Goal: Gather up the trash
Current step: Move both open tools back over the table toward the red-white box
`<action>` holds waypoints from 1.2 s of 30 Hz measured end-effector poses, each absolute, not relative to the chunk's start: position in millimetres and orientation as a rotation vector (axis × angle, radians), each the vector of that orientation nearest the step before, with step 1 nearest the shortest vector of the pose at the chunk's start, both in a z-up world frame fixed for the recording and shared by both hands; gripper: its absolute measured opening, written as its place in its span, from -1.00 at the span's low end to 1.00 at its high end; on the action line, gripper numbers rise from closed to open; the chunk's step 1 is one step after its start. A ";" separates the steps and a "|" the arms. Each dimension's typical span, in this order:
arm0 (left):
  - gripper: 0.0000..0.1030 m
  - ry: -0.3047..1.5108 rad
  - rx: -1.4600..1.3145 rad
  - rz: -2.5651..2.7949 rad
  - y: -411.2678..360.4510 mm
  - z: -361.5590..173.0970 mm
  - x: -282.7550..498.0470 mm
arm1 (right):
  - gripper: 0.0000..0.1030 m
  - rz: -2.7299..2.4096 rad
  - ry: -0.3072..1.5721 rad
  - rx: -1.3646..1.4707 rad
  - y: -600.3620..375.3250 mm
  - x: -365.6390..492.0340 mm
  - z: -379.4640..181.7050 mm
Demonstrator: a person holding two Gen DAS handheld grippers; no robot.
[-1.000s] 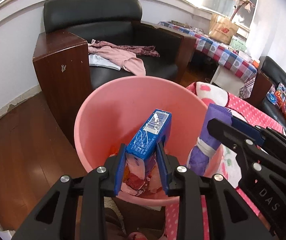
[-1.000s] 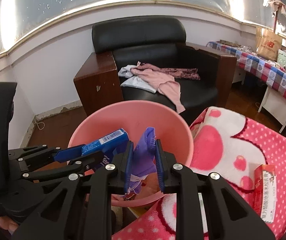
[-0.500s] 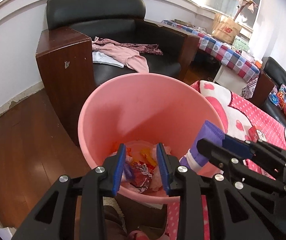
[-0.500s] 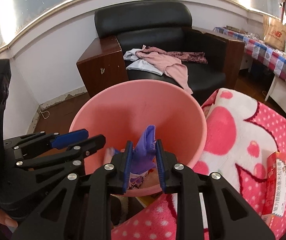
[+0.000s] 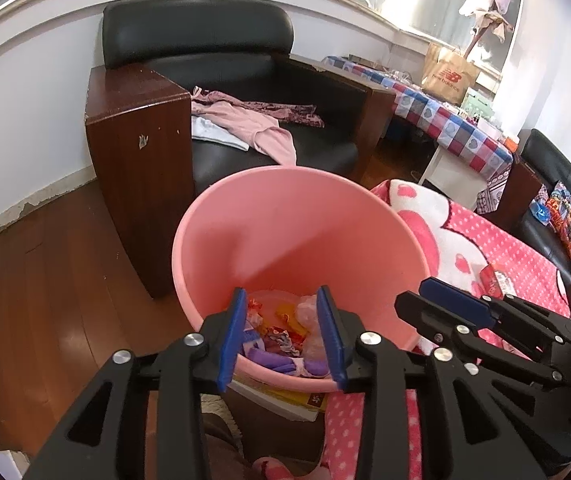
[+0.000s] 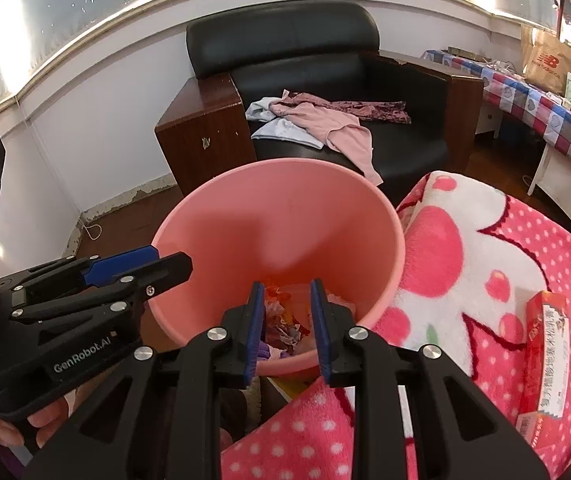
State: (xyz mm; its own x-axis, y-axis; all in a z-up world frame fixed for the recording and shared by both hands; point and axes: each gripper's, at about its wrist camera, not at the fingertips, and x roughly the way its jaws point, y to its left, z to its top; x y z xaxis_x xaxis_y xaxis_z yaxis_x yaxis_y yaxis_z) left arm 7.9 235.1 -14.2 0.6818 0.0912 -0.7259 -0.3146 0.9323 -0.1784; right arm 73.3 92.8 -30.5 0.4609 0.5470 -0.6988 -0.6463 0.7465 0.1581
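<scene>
Both drops landed in the round pink plastic bin (image 5: 285, 240) — left gripper (image 5: 281, 332) and right gripper (image 6: 287, 324) released, empty; next, swing to the red carton (image 6: 545, 344) at three o'clock.

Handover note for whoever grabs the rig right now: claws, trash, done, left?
Left claw: open, empty, jaws have just been opening, over the pink bin.
Right claw: open, empty, also over the bin.
Done: wrappers and purple trash lie in the bin's bottom.
Left: red box lies on the pink blanket, right of the bin; probably next, right claw looks nearer.
</scene>
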 end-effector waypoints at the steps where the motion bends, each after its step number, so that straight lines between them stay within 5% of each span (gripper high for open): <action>1: -0.12 0.785 -0.304 0.234 234.4 -12.7 6.3 | -0.53 0.735 0.803 -0.135 90.5 71.6 -29.1; 36: -0.09 0.736 -0.273 0.059 121.2 21.4 -2.5 | -0.53 0.380 0.702 0.031 -121.1 23.4 2.7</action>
